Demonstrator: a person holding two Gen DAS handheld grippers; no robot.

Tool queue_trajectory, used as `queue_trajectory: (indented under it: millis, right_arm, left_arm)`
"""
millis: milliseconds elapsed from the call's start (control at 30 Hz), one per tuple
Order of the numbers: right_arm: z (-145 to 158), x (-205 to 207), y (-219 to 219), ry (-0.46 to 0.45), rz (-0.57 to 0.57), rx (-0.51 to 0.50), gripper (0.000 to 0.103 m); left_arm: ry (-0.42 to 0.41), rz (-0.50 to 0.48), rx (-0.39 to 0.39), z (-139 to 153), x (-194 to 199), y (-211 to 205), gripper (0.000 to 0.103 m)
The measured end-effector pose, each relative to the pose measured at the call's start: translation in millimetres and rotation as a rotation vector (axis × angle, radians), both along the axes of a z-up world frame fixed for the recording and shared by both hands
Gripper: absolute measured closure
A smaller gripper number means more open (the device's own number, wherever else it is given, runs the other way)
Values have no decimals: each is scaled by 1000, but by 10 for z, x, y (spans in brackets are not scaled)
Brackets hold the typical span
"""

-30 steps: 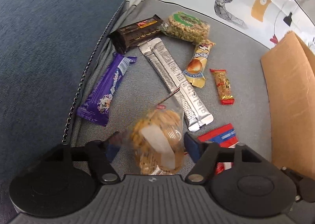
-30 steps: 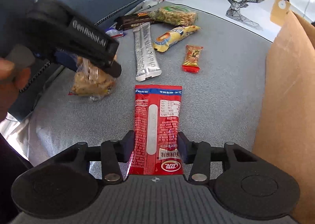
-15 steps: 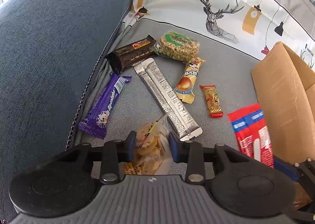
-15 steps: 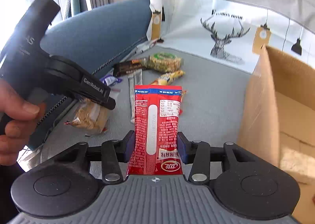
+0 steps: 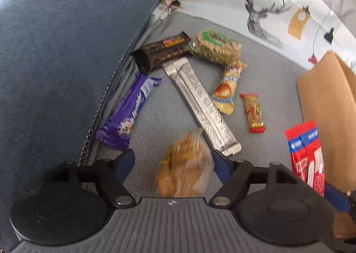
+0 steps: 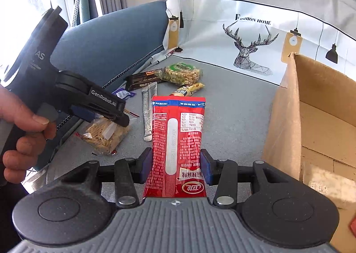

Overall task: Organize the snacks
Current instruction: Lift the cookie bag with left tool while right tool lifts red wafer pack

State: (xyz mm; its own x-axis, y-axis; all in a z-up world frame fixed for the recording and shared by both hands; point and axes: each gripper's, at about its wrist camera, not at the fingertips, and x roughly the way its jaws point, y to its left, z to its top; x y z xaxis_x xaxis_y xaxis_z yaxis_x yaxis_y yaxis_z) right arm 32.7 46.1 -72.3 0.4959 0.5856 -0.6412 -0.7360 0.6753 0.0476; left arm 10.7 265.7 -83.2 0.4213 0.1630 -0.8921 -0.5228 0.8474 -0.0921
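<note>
Jaws of the left gripper [image 5: 172, 164] are opening around the clear cookie bag [image 5: 183, 174] at lower centre, on the grey sofa seat [image 5: 262, 70]; right gripper [image 6: 175, 167] clamps the red packet [image 6: 178, 141]; cardboard box [image 6: 322, 119] at right; snack bars [image 5: 200, 97] scattered above.

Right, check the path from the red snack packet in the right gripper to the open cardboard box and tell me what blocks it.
Nothing visible blocks it. The right gripper holds the red snack packet above the grey cushion; the brown cardboard box stands open beside it, only its near wall to clear.
</note>
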Motion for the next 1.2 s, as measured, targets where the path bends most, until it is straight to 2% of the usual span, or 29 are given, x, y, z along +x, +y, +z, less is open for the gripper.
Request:
queue_trajectory:
  millis: [433, 500, 533, 633, 800, 967, 1200]
  right_arm:
    - [-38, 42, 61, 18, -5, -27, 55]
    - [-47, 39, 64, 17, -7, -30, 55]
    - [-47, 35, 69, 16, -9, -29, 55]
    - [-35, 23, 66, 9, -13, -24, 55]
    - [57, -31, 33, -38, -15, 5, 55]
    - [253, -80, -85, -105, -21, 67, 56]
    - [931, 64, -579, -225, -80, 228, 56]
  left_arm:
    - [96, -98, 59, -161, 101, -164, 23]
    - [100, -110, 67, -170, 105, -178, 33]
    - [98, -116, 64, -170, 107, -177, 47]
    - [76, -116, 90, -127, 99, -195, 53]
    - [-2, -93, 90, 29, 65, -179, 54]
    - [-119, -69, 87, 257, 8, -190, 54]
    - [-323, -85, 121, 646, -26, -400, 54]
